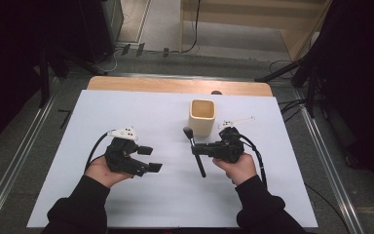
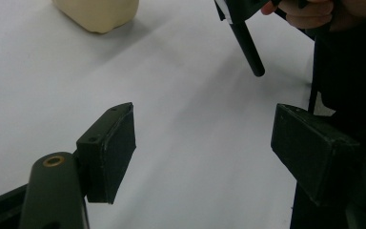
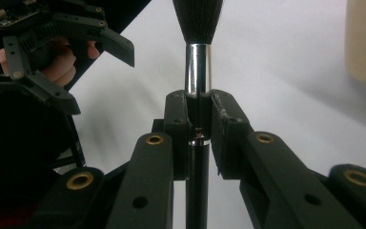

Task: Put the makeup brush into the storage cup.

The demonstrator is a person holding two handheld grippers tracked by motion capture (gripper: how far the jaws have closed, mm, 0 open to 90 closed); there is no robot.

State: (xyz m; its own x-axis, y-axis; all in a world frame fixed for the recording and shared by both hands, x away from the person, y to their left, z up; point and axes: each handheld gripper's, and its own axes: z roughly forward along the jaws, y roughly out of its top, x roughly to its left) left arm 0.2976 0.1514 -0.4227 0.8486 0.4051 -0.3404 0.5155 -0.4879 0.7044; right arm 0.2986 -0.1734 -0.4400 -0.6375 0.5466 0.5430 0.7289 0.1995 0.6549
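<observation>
- I see a white table (image 1: 126, 204) with grey floor around it.
- Beige cup (image 1: 202, 117) stands far right of centre; contents hidden.
- My right gripper (image 1: 195, 149) grasps the brush (image 1: 195, 148) near the cup.
- My left gripper (image 1: 149, 159) is released.

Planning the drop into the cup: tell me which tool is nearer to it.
Right. The right tool, gripping the brush, is just below the cup; the left tool sits farther left.
</observation>
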